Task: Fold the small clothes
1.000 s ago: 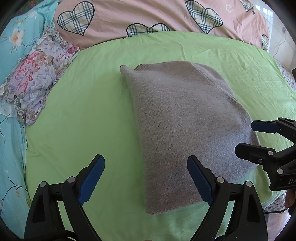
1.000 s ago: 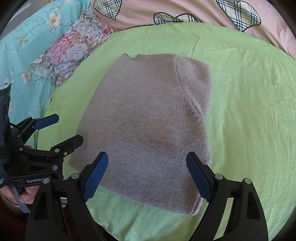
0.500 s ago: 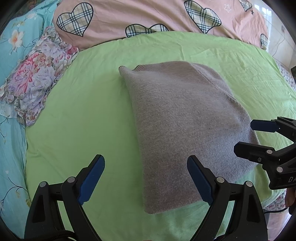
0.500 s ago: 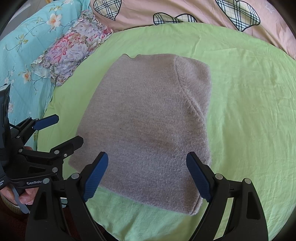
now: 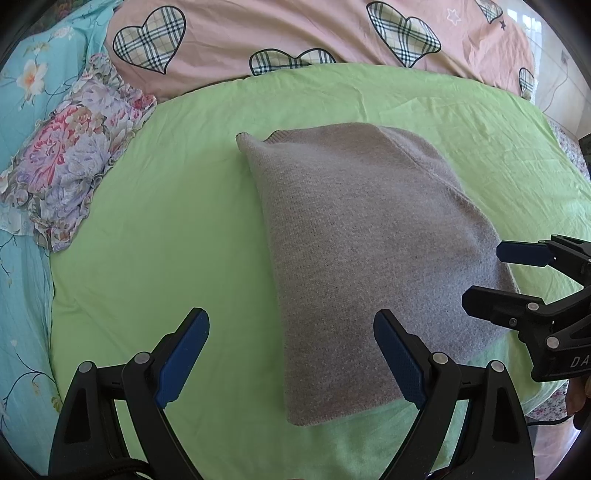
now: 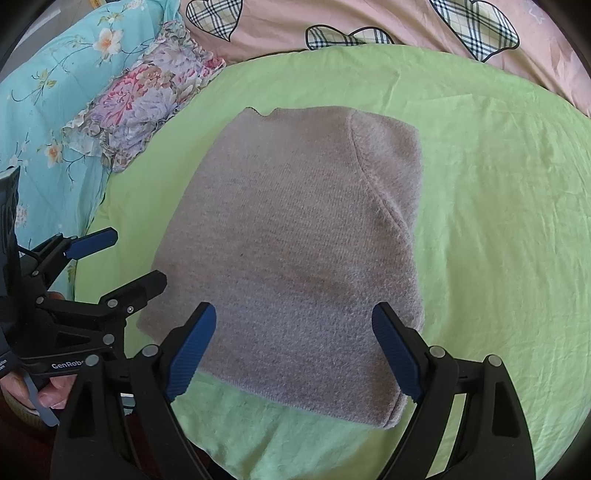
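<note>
A grey knitted sweater (image 5: 365, 254) (image 6: 295, 251) lies folded into a long rectangle on the green sheet (image 5: 166, 258) (image 6: 498, 221). Its neck end points away from me and its hem lies nearest. My left gripper (image 5: 291, 354) hangs open above the sweater's near left corner, with nothing between its blue pads. My right gripper (image 6: 295, 347) is open too, over the near hem, touching nothing. The left wrist view shows the right gripper (image 5: 517, 277) at the right edge, beside the sweater. In the right wrist view the left gripper (image 6: 118, 254) sits at the left, a hand (image 6: 48, 391) under it.
A folded floral garment (image 5: 70, 173) (image 6: 147, 99) lies on the left at the sheet's edge. A pink quilt with plaid hearts (image 5: 295, 33) (image 6: 369, 26) runs along the far side. Turquoise flowered bedding (image 5: 22, 277) (image 6: 48, 92) borders the left.
</note>
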The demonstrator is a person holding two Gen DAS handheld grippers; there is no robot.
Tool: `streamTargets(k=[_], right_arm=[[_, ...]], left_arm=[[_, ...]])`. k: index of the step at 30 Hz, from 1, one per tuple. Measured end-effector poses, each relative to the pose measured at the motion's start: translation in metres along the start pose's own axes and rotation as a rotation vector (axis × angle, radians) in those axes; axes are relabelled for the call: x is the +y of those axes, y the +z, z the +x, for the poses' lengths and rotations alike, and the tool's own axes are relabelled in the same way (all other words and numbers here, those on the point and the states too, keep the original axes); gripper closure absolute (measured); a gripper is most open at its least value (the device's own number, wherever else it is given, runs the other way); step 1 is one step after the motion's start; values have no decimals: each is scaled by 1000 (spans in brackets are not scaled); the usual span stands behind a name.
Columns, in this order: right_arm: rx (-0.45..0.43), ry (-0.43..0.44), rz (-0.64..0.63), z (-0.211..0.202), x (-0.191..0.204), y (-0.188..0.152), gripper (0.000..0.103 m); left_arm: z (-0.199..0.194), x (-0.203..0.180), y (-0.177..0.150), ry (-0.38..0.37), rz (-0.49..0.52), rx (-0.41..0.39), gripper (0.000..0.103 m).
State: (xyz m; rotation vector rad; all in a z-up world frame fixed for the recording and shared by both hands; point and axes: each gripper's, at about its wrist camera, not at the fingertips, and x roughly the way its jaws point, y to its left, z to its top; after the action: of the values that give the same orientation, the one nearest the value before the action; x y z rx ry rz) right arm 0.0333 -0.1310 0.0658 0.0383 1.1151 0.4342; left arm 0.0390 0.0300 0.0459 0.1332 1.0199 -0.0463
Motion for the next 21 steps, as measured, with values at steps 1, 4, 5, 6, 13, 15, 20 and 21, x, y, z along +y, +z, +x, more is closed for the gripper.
streamTargets(k=[1, 4, 5, 6, 13, 15, 20, 21], right_arm=[[-2, 0, 0, 0, 0, 0, 16], [-6, -1, 1, -1, 2, -1, 16], [-9, -1, 2, -2, 2, 0, 16], [-11, -1, 3, -2, 2, 0, 16], [-29, 3, 21, -6, -2, -2, 16], [-24, 3, 19, -5, -1, -2, 16], [-23, 8, 16, -4, 0, -3, 16], [-23, 8, 15, -4, 0, -3, 16]], left_arm=[[0, 0, 0, 0, 1, -2, 12], [-1, -1, 0, -1, 2, -5, 12], [-2, 0, 0, -2, 3, -6, 12], [-2, 0, 1, -3, 2, -8, 12], [-3, 2, 1, -8, 0, -12, 12], [-3, 1, 1, -9, 4, -14, 12], [-5, 0, 1, -11, 6, -19, 12], [-5, 0, 1, -10, 7, -19, 12]])
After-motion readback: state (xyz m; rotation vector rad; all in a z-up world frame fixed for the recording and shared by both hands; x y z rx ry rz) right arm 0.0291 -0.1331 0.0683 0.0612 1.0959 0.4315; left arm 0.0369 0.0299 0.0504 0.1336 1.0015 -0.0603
